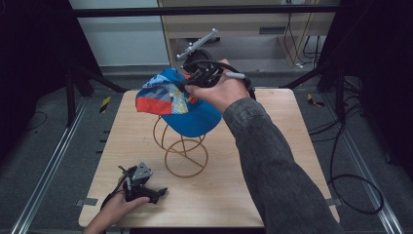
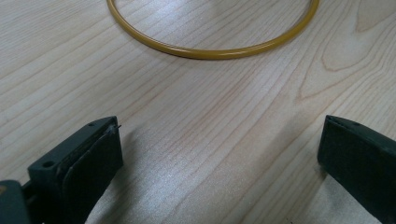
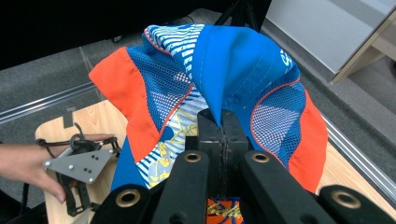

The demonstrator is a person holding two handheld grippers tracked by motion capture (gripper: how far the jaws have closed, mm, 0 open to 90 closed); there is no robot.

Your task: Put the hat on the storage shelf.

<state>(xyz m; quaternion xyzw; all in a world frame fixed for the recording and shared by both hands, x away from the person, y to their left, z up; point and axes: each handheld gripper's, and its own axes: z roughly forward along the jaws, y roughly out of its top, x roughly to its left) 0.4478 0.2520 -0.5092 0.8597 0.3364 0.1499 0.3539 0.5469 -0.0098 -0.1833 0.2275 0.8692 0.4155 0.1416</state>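
Cap pinched by the right gripper at the wire stand; left gripper idle on the table

Nearest, the left gripper [image 1: 139, 185] rested on the pale wood-grain table [image 1: 292, 146], jaws spread wide around bare board, the stand's glossy yellow base ring just ahead; beyond it rose the thin wire stand [image 1: 185, 151], looping from that ring; at its top the right gripper [image 3: 223, 135] had its jaws clamped on a fold of the cap [image 1: 190, 114], soft blue cloth with orange mesh panels and striped print; whether it was being set on or lifted off I could not tell; either way the next move likely called for steady handling, since limp fabric snags on wire.
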